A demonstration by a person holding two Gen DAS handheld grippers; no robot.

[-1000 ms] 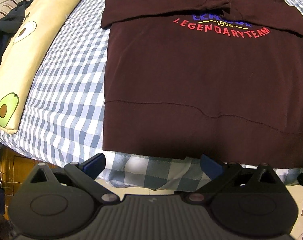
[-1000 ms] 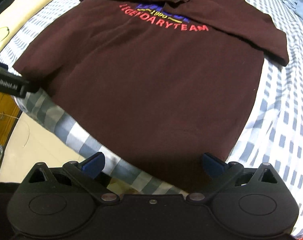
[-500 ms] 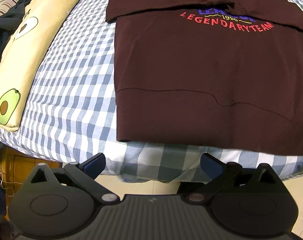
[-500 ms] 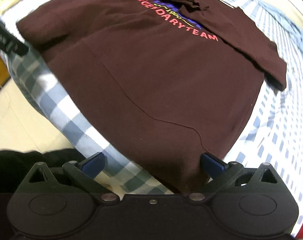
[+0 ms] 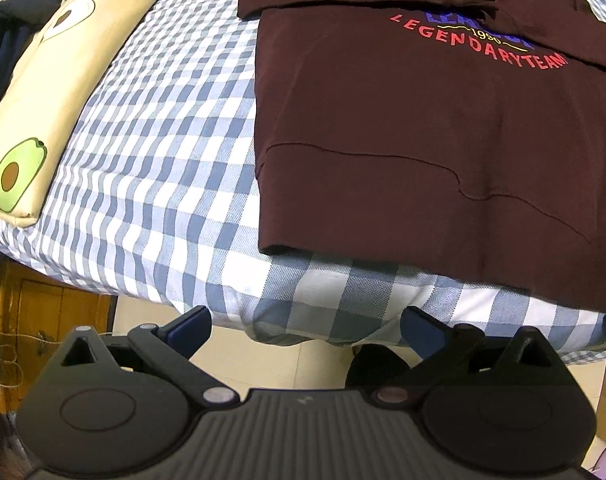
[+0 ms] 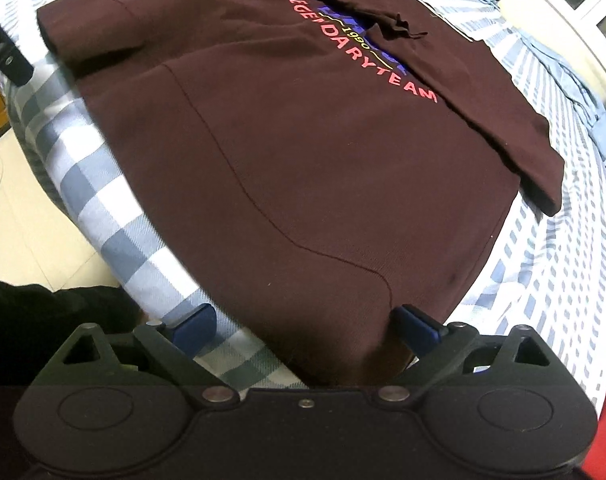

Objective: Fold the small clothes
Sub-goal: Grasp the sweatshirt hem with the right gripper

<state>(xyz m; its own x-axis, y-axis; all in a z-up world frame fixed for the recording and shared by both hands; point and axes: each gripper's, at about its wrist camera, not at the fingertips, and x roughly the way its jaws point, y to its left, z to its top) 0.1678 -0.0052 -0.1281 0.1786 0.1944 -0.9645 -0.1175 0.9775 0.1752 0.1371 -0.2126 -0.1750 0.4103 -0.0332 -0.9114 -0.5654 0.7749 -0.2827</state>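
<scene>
On the blue-checked bed (image 5: 151,152), a dark maroon printed sweatshirt (image 6: 303,152) is straddled by the closing right hand-held gripper (image 6: 303,324), not yet pinched; the left hand-held gripper (image 5: 303,328) is held agape, empty.

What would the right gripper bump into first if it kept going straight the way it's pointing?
Most likely the near hem corner of the maroon sweatshirt. That corner already lies between the closing jaws of the right gripper, with the checked bedsheet just underneath. Depth is hard to judge.

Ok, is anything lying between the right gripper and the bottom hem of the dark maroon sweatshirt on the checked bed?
Nothing visible. The right gripper is closing, its jaws astride the dark maroon sweatshirt's near hem corner, pads not yet pressing. Only the blue-and-white checked bedsheet lies beneath.
</scene>
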